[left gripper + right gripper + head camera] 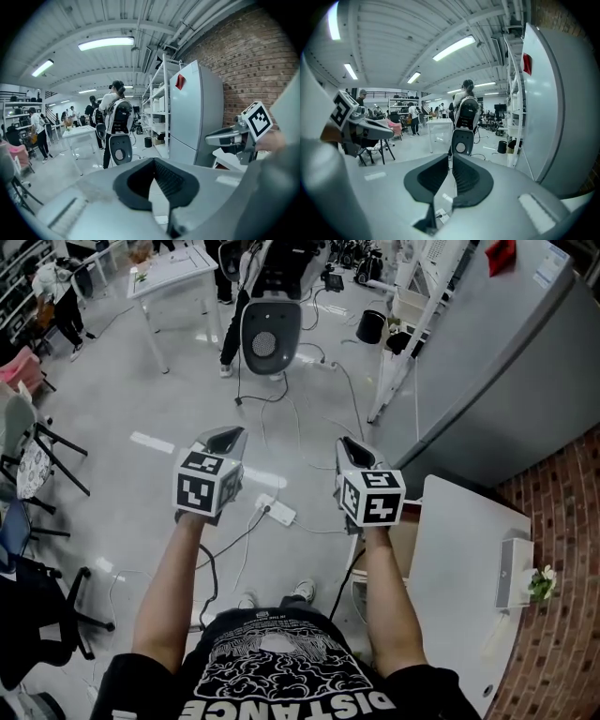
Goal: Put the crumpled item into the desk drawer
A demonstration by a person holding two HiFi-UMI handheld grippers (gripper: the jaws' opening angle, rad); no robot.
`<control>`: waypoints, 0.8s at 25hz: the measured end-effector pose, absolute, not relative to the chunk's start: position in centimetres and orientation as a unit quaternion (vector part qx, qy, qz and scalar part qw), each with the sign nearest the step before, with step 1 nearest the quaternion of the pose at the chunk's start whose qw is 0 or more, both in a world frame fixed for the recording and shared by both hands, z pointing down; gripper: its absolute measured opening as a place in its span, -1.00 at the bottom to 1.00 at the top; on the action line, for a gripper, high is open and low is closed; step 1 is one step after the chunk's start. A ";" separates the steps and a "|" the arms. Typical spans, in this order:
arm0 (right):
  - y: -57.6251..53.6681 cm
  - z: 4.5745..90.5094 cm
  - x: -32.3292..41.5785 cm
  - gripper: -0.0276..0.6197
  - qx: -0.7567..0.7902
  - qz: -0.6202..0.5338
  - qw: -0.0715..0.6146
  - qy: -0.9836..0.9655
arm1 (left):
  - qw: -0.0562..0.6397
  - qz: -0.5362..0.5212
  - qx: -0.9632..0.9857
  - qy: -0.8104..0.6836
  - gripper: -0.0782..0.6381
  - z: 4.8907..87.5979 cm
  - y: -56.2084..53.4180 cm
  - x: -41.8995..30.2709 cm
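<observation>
Head view: left tool (pixel 225 435) and right tool (pixel 349 444) held side by side above the floor (pixel 141 399), the right one just off the left edge of the white worktop (pixel 464 540). Left gripper view: left tool (pixel 153 161) with jaws together, empty. Right gripper view: right tool (pixel 450 158) with jaws at a narrow slit, nothing between. The crumpled item appears in no view.

floor (pixel 141 409) glossy, smooth | wall (pixel 562 652) rough brick | desk top (pixel 459 554) — matt white | fingers (pixel 466 178) — ribbed matt black
</observation>
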State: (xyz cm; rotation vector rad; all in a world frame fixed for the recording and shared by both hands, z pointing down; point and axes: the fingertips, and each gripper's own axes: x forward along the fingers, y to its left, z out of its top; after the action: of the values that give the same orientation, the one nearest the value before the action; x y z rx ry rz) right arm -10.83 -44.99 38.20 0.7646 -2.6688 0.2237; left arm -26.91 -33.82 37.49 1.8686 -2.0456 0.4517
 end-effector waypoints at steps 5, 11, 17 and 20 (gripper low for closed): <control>-42.2 35.7 -12.6 -0.88 0.268 0.068 0.156 -0.948 | 0.160 0.143 0.647 -0.732 -0.78 36.1 -30.4 -29.4; -38.2 34.2 -14.9 -0.91 0.257 0.062 0.143 -0.954 | 0.149 0.134 0.641 -0.741 -0.78 34.7 -26.8 -31.7; -36.0 33.3 -15.3 -0.91 0.264 0.058 0.135 -0.953 | 0.146 0.128 0.646 -0.738 -0.78 34.4 -24.8 -32.4; -35.1 33.2 -15.8 -0.91 0.265 0.056 0.133 -0.953 | 0.146 0.127 0.646 -0.739 -0.78 34.3 -23.9 -32.9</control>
State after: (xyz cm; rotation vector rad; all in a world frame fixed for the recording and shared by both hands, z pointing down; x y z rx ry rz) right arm -15.80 -35.10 33.17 0.7693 -2.7650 0.1631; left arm -32.88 -23.91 34.25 1.8588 -2.1270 0.3671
